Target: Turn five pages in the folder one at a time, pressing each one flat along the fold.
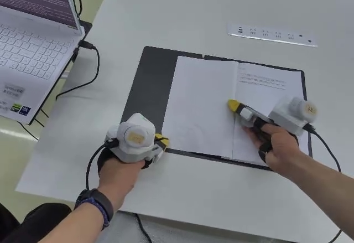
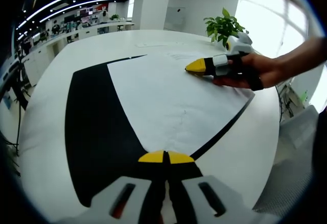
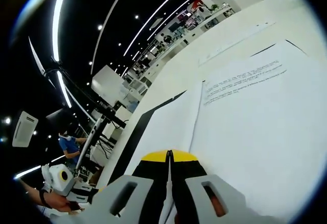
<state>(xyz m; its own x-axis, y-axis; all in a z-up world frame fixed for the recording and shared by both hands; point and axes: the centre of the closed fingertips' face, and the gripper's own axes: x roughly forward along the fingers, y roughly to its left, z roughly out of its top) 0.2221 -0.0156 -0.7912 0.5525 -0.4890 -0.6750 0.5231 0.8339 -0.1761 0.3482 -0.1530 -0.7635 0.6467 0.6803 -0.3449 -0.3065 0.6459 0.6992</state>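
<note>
Press-flat step judged in hand: right gripper (image 1: 234, 106) is set on the fold (image 1: 236, 82), page count cannot be told.

The folder (image 1: 149, 82) is laid open mid-way across the white table (image 1: 182, 16), with its black cover exposed at the left. A blank turned page (image 1: 199, 104) is spread over the left half and a printed page (image 1: 271, 85) over the right. The right gripper's jaws are held together on nothing, yellow tips down on the fold between the two pages. The left gripper (image 1: 160, 141) is likewise closed and empty, tips at the folder's near-left edge. Next, a stroke along the fold is probably called for. Then the jaws would need to be parted so that a single sheet is pinched at the printed page's free edge and carried over.
</note>
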